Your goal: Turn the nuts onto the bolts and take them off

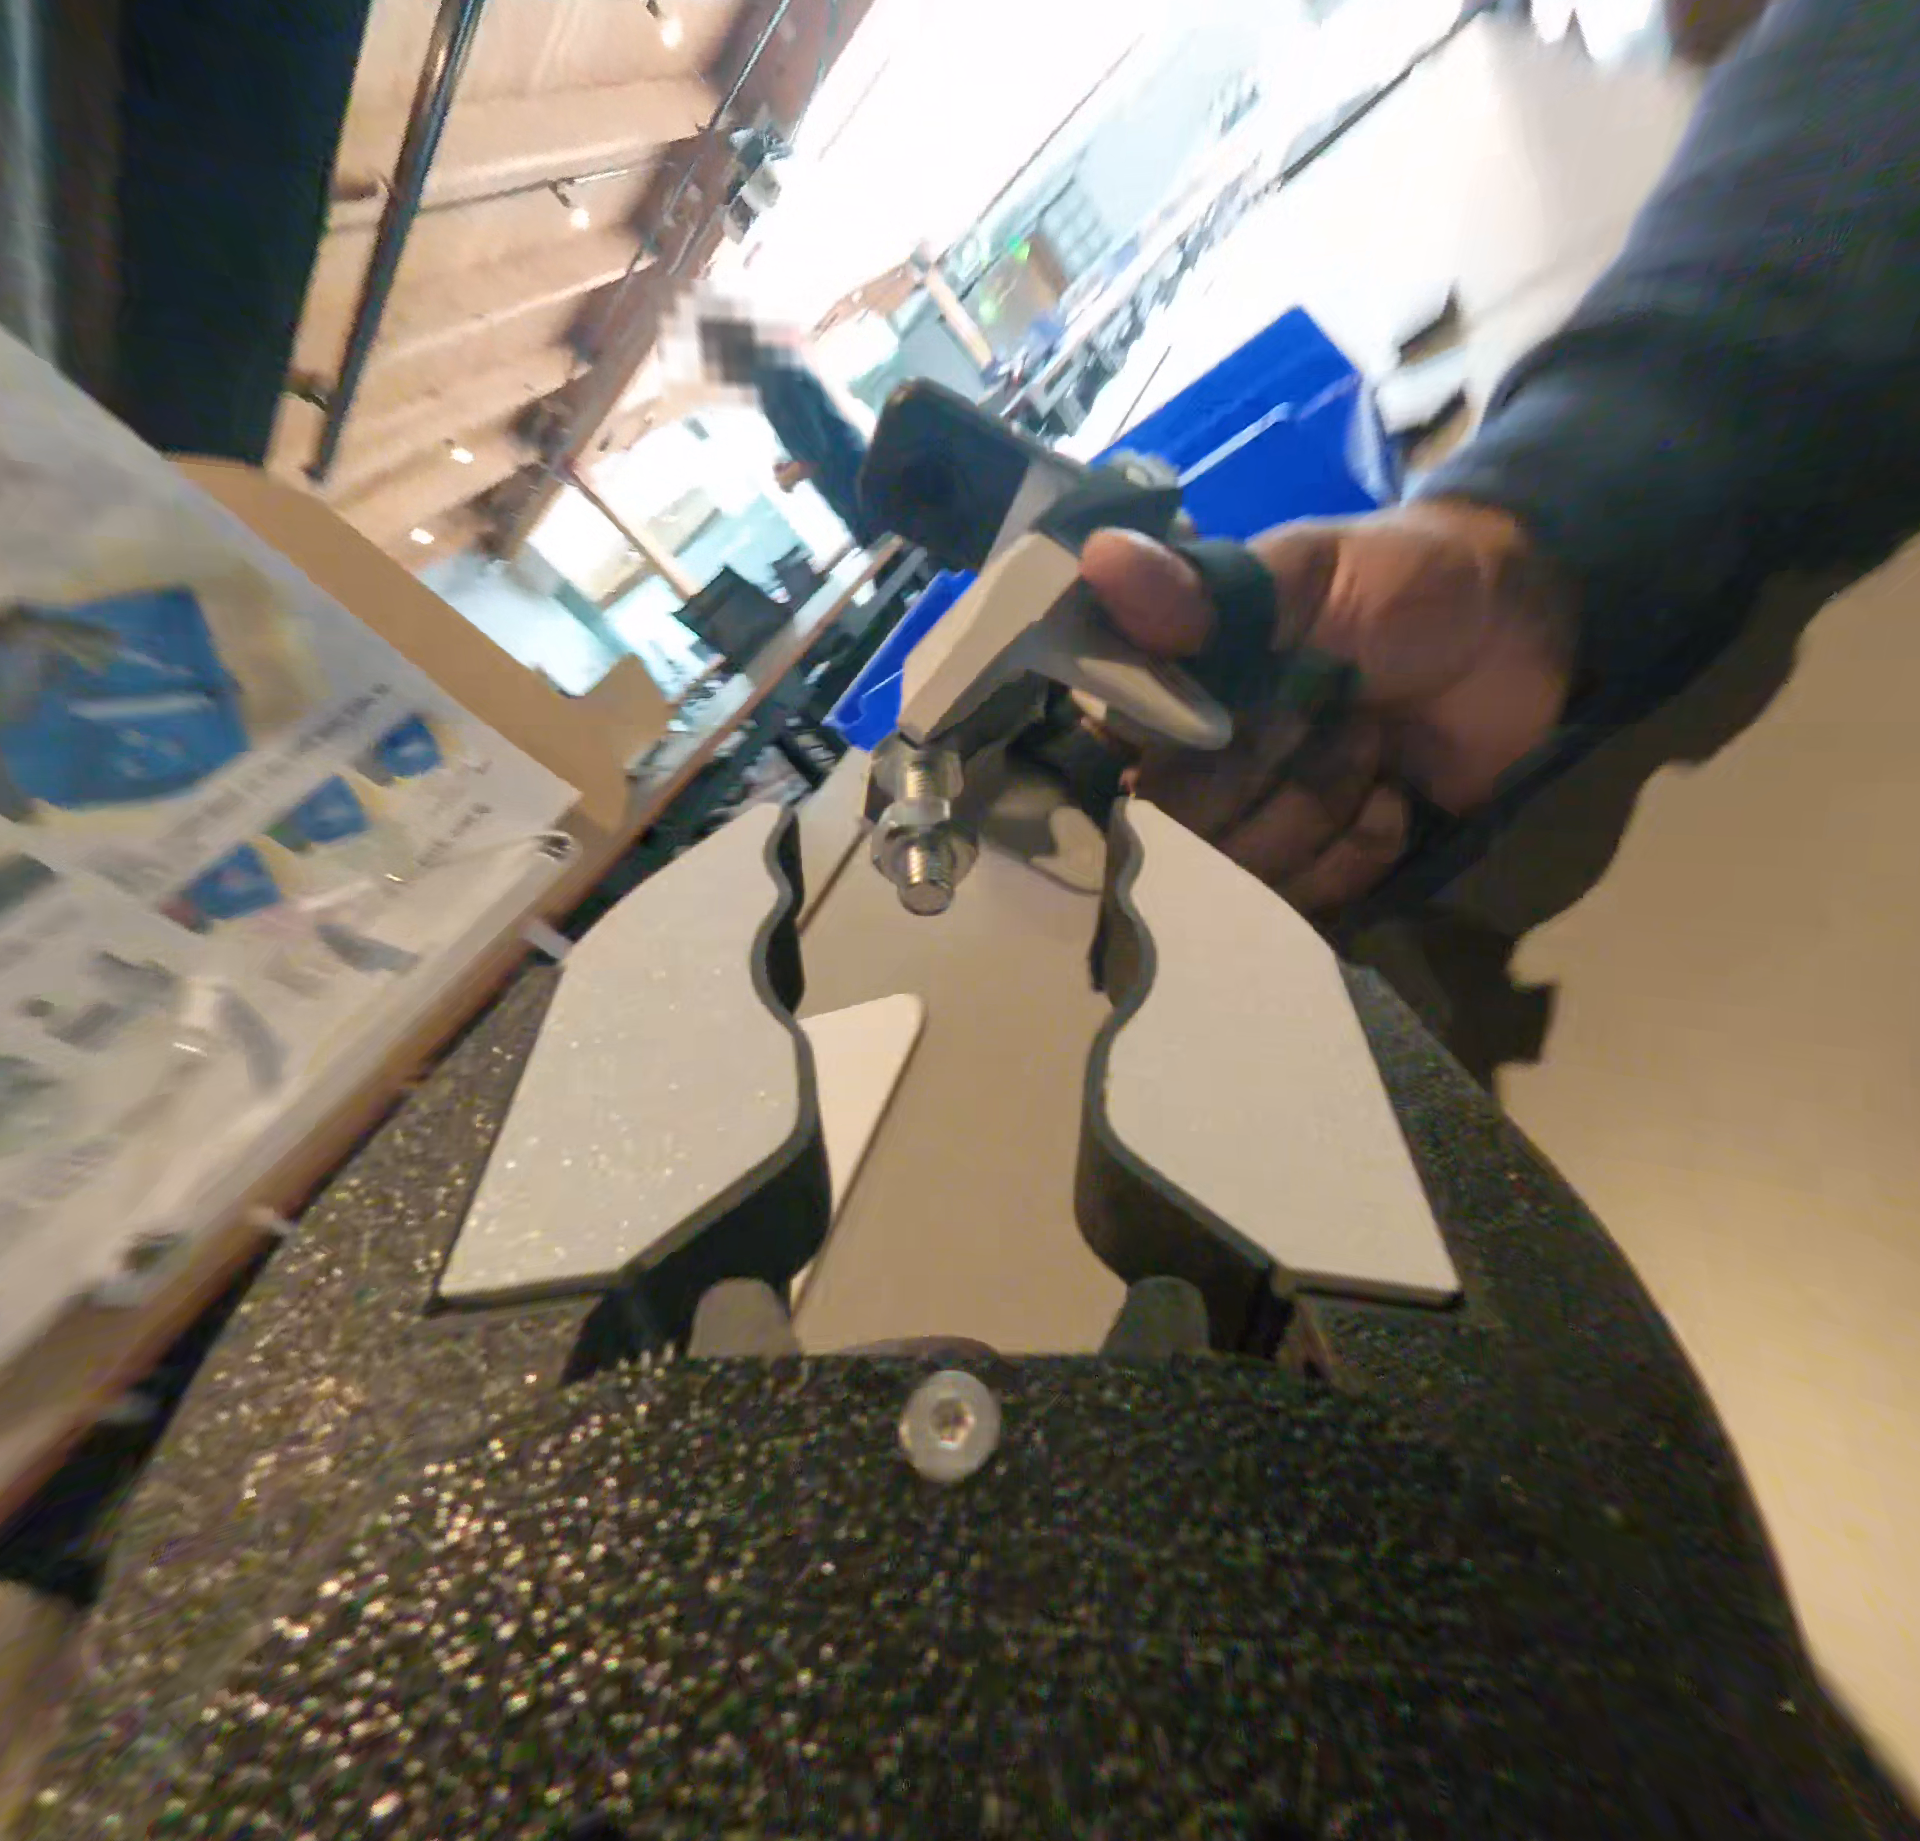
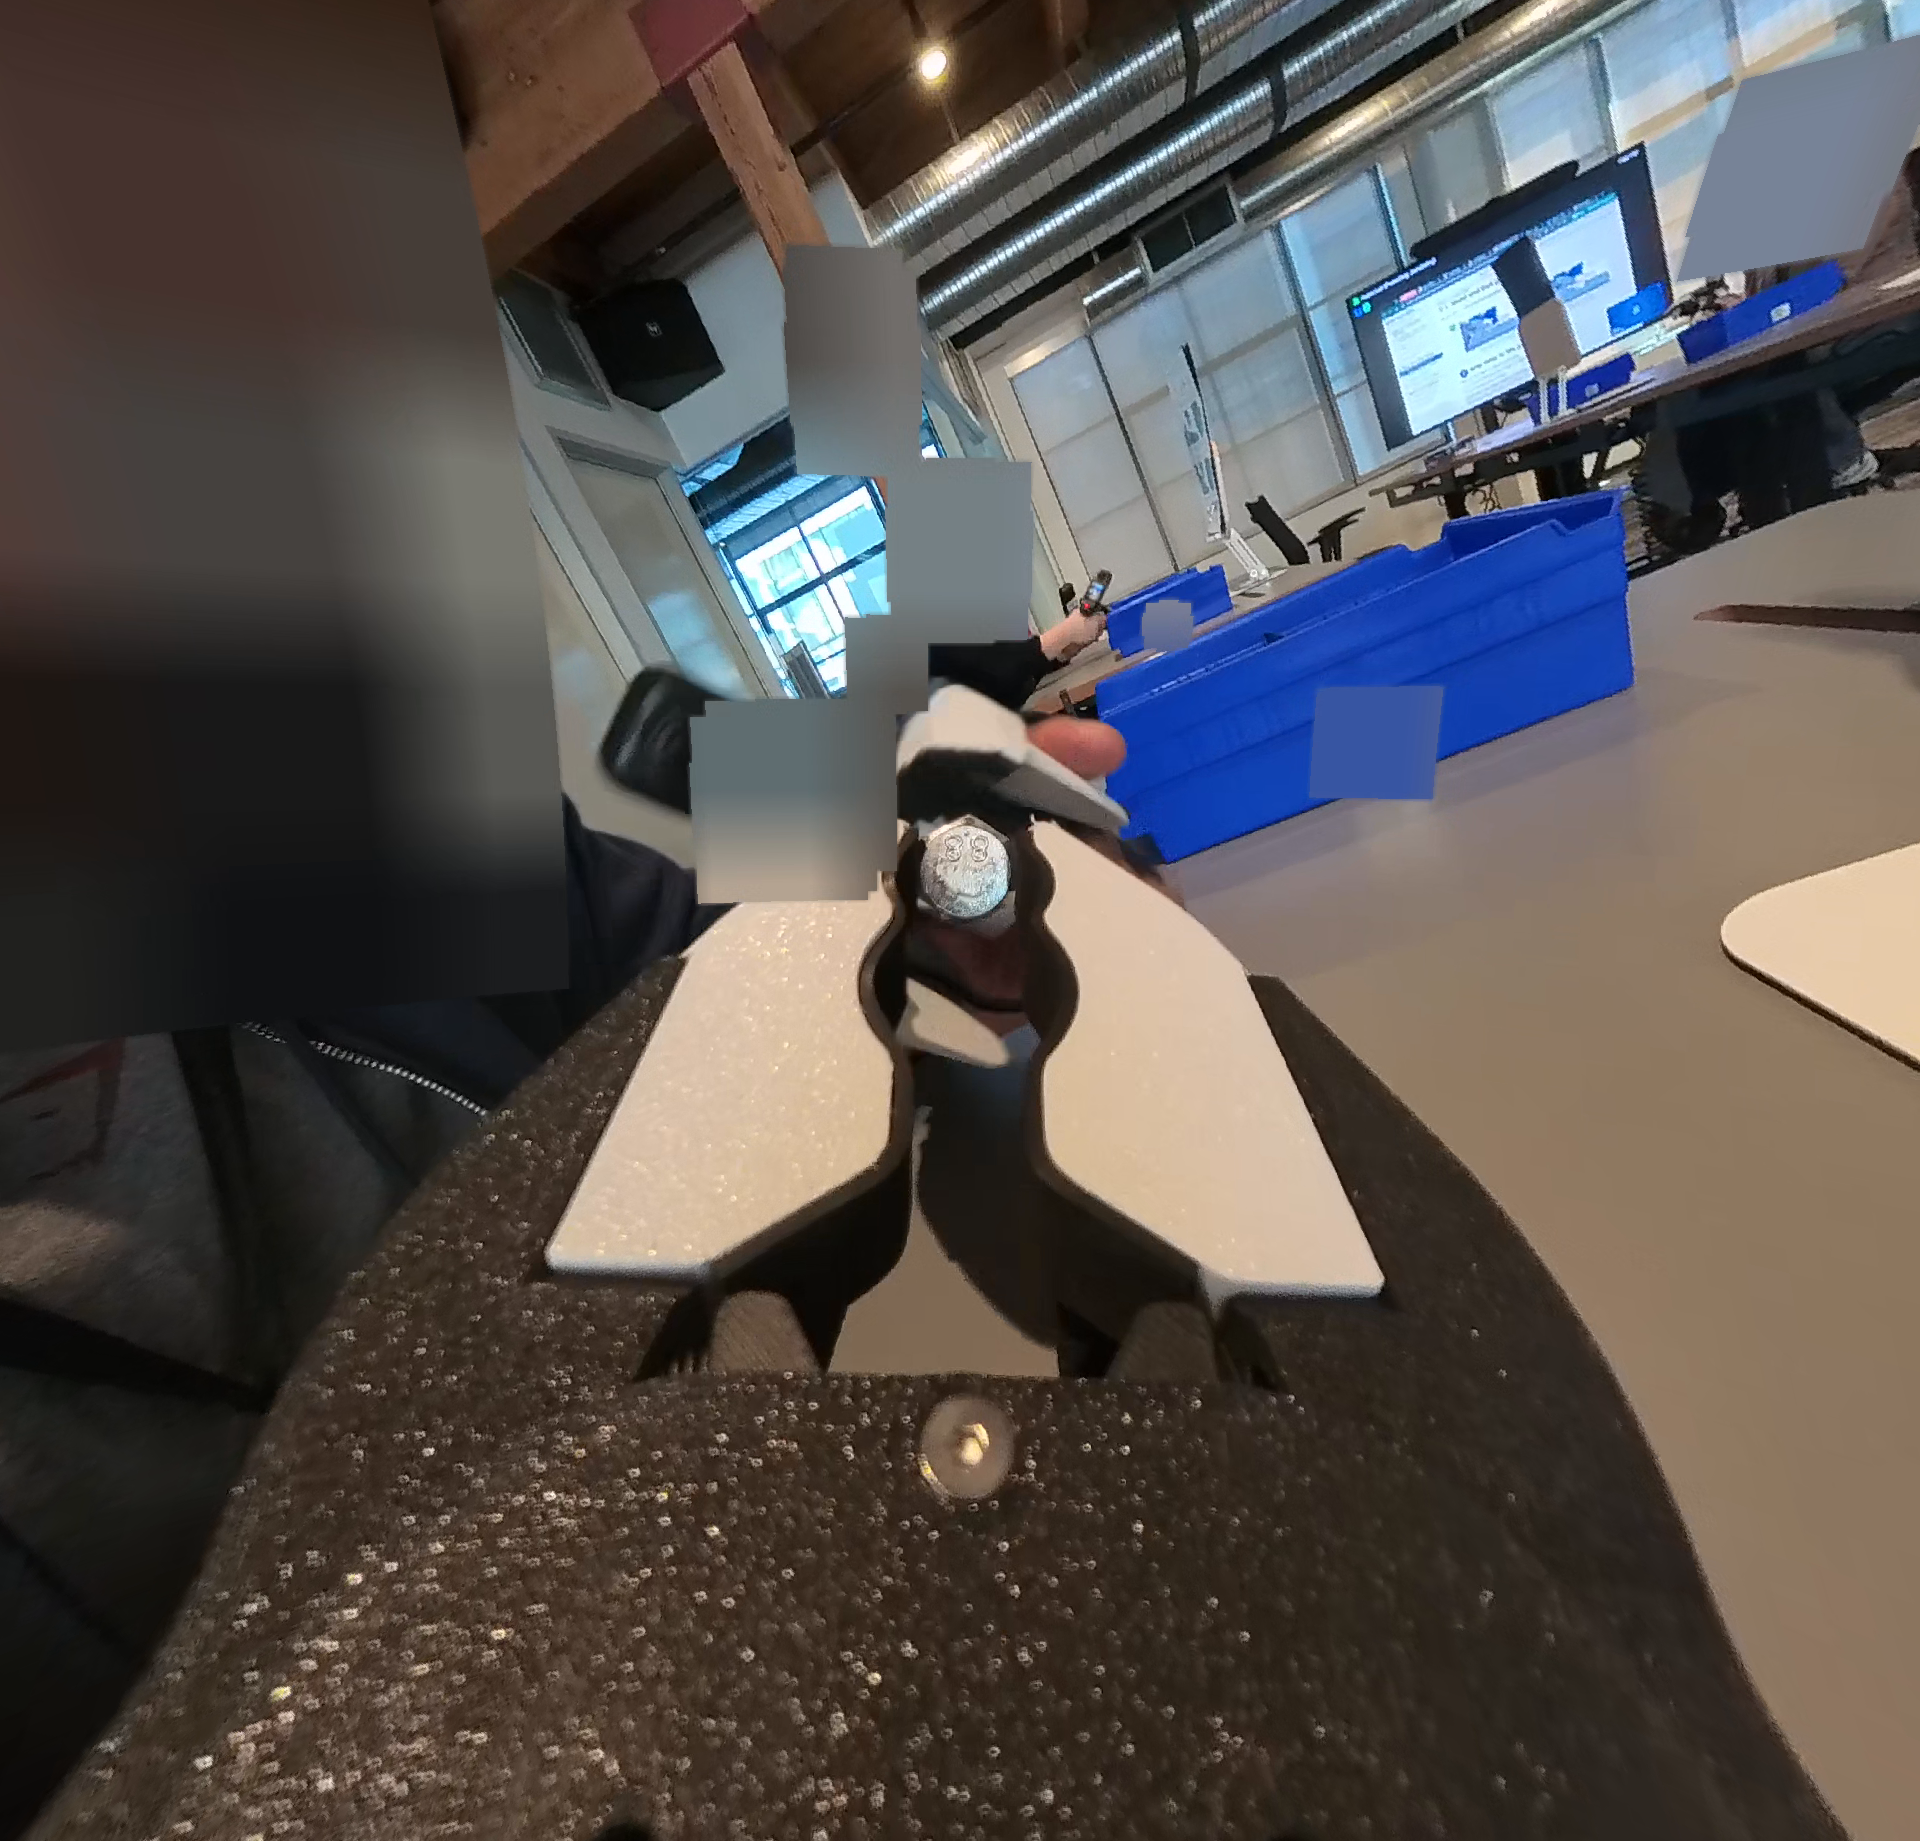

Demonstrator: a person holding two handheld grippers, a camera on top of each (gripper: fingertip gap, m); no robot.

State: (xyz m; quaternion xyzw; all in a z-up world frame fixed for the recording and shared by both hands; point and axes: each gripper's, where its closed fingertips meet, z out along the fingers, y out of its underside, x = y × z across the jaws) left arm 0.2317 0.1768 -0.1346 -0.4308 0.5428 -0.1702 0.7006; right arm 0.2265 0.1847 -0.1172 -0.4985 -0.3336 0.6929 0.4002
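**Bolt clamped in the right gripper, left gripper spread wide**

The right gripper (image 2: 964,892) pinches a silver hex-head bolt (image 2: 964,874) between its white fingertips, the stamped head facing the camera. From the left wrist view, the same bolt (image 1: 925,846) hangs threaded end down from that gripper (image 1: 914,742), with 2 nuts on the shank; the lower nut (image 1: 923,849) sits near the tip. The left gripper (image 1: 951,856) is spread apart, empty, just beneath the bolt above the grey table (image 1: 1714,1116). A blue bin (image 2: 1455,628) stands behind.
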